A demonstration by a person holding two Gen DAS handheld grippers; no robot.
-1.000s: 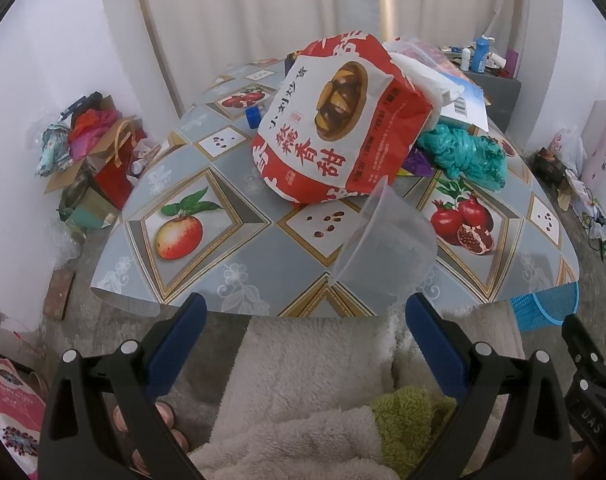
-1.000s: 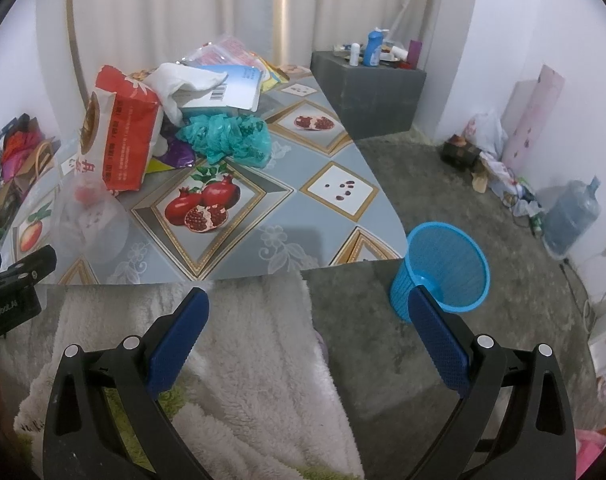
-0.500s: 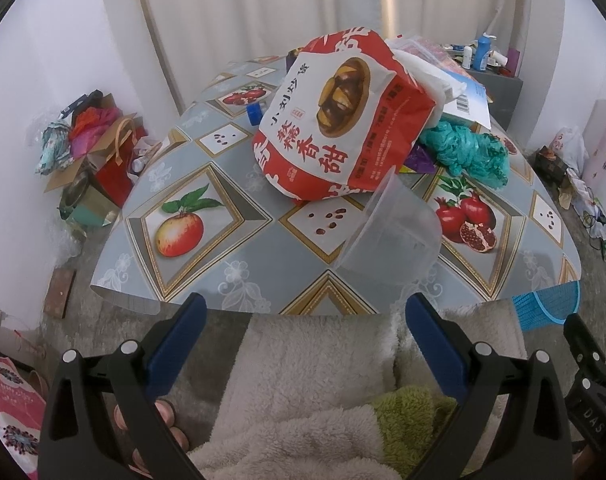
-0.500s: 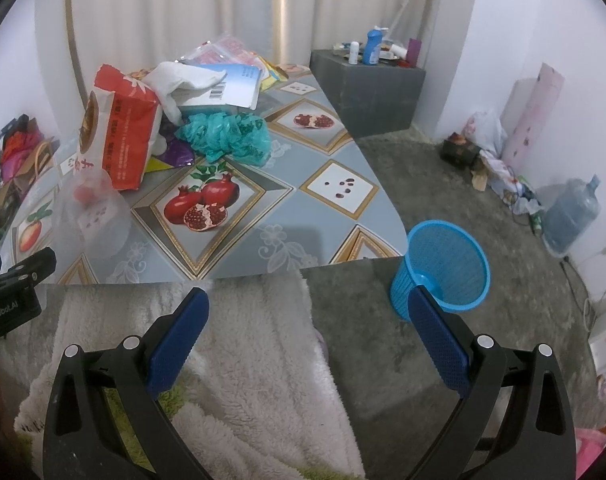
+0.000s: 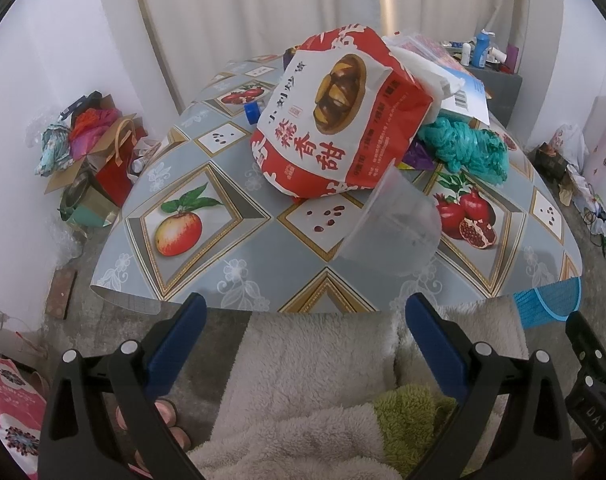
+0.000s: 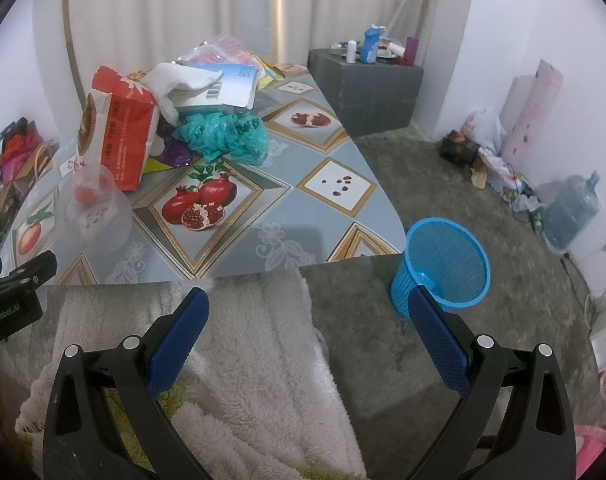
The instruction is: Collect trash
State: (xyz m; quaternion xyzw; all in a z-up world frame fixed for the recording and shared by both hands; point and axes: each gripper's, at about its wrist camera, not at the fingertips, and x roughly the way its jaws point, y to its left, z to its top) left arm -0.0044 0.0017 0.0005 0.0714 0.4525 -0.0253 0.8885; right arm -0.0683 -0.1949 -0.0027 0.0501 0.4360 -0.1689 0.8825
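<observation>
Both the left gripper (image 5: 301,314) and right gripper (image 6: 309,308) hang with fingers spread wide, holding nothing, short of the table's (image 5: 239,248) near edge. A clear plastic cup (image 5: 391,228) lies tipped near that edge, touching the red snack bag (image 5: 335,116); the blue basket (image 6: 443,264) stands on the floor off the table's right corner.

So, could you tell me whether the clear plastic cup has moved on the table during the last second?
No: in the right wrist view the clear plastic cup stays tipped beside the pomegranate picture; only the camera drifts.
</observation>
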